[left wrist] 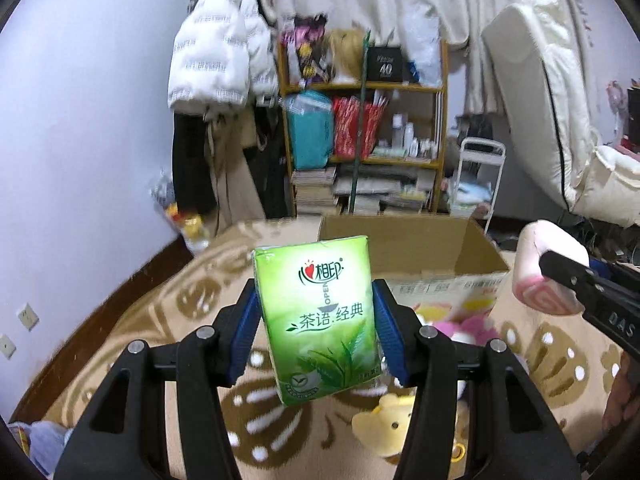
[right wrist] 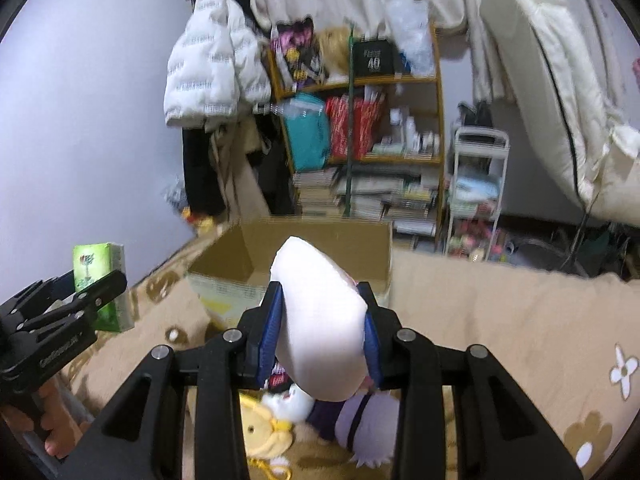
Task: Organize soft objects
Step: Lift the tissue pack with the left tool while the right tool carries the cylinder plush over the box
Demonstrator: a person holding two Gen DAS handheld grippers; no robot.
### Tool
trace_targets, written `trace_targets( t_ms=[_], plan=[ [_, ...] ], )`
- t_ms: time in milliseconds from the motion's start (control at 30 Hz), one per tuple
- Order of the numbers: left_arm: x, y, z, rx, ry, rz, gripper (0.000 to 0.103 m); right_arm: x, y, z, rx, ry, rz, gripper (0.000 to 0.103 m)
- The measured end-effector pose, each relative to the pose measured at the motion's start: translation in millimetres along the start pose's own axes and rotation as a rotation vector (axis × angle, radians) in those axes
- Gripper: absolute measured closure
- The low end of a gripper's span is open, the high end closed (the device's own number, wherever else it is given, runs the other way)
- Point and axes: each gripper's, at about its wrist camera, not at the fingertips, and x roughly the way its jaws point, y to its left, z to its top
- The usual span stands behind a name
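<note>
Green tissue pack (left wrist: 320, 320) clamped by its narrow sides in left hand-held gripper (left wrist: 318, 320), held above bed (left wrist: 132, 312), short of box (left wrist: 408, 244). Pink-white plush roll (right wrist: 320, 328) pinched mid-body in right hand-held gripper (right wrist: 322, 332). Both probably light, squashy; better gripped centrally, gently.

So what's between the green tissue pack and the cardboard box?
Only patterned blanket shows between the green tissue pack and the cardboard box in the left wrist view; the pack is held up in the air in front of the box.
</note>
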Motion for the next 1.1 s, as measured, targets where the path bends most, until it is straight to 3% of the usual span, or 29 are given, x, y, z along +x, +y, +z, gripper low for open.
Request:
trace_targets(
  t_ms=[267,600,1100],
  plan=[
    [-2,-6,22,0.007,-0.116,0.046,0.05,0,-2,30,-0.032,-0.094,-0.009,0.065],
    [26,-10,63,0.019,-0.153,0.028,0.049,18,-16,63,-0.031,-0.157,-0.004,0.063],
    [102,-28,61,0.04,-0.049,-0.019,0.049,78,-22,53,-0.018,-0.063,-0.005,0.059]
  ],
)
